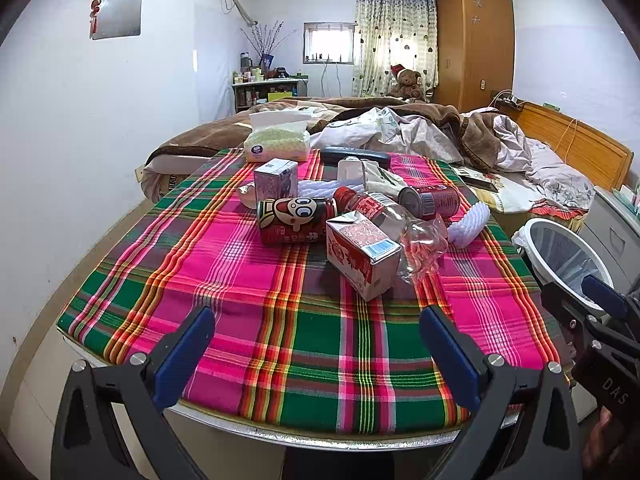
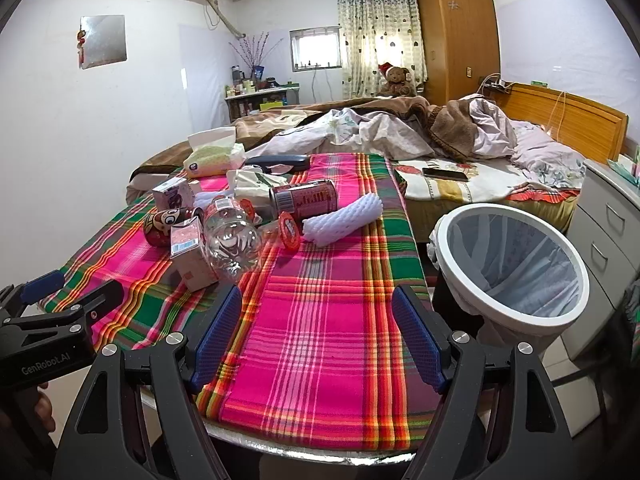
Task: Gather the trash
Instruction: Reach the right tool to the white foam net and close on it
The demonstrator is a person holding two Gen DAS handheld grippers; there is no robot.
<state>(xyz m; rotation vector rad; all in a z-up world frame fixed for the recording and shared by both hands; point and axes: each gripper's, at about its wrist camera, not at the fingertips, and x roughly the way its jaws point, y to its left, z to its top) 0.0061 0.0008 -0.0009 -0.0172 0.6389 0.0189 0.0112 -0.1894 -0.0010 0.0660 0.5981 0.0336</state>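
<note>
Both the left gripper [image 1: 316, 344] and right gripper [image 2: 316, 332] were held empty, jaws apart. The milk carton [image 1: 362, 252] was seen ahead of the left, the bin [image 2: 512, 264] right of the bench [image 2: 320, 280].

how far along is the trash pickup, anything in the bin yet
Nothing looks done: the white-rimmed lined bin shows no trash inside. Nothing is in hand; the left gripper and right gripper are open and empty. Left: the red cartoon-face can, crushed clear plastic bottle and red-and-white drink carton lie on the plaid tablecloth.
</note>
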